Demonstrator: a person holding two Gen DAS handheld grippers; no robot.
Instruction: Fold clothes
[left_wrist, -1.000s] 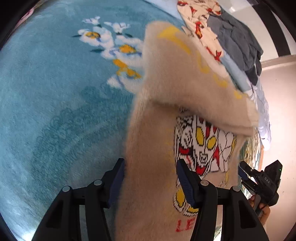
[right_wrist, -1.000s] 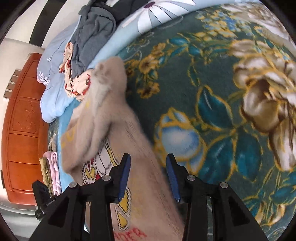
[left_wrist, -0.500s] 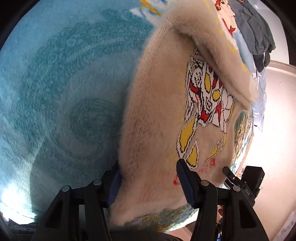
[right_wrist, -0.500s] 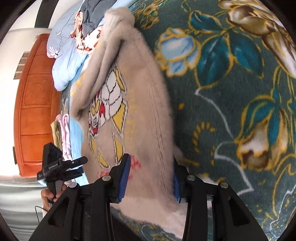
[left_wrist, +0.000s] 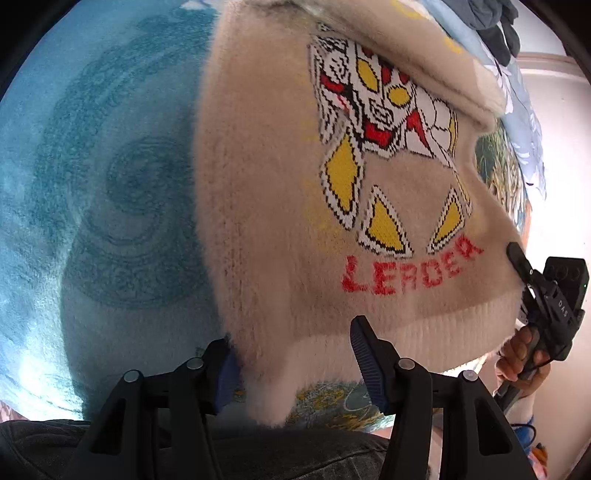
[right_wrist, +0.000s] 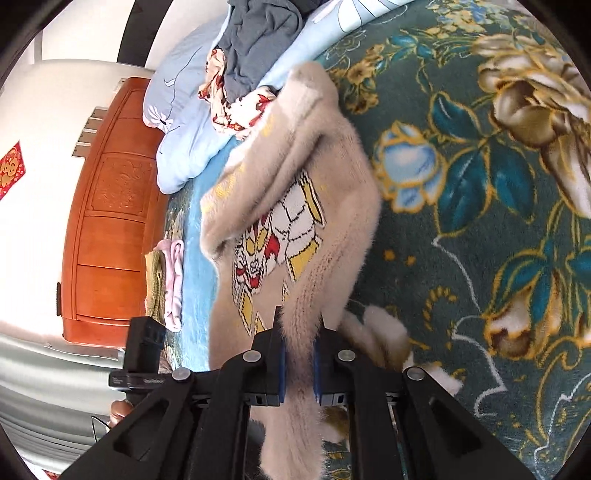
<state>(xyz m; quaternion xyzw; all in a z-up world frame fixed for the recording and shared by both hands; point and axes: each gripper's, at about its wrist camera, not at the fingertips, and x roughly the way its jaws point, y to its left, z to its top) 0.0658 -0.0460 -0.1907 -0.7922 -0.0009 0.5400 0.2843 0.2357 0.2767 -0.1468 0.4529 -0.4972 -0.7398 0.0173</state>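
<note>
Right gripper (right_wrist: 298, 363) pinches fuzzy beige sweater (right_wrist: 295, 206) edge between nearly closed fingers. Sweater lies on green floral blanket (right_wrist: 480, 206). Clothes pile (right_wrist: 255, 51) behind, wooden cabinet (right_wrist: 110, 221) left.

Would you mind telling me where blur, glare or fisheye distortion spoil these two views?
Left wrist: the beige sweater is sharp in the middle, smeared near the rim; the wall at right is blown out. Right wrist: the floral blanket bows strongly; the wall beside the wooden cabinet is overexposed.
</note>
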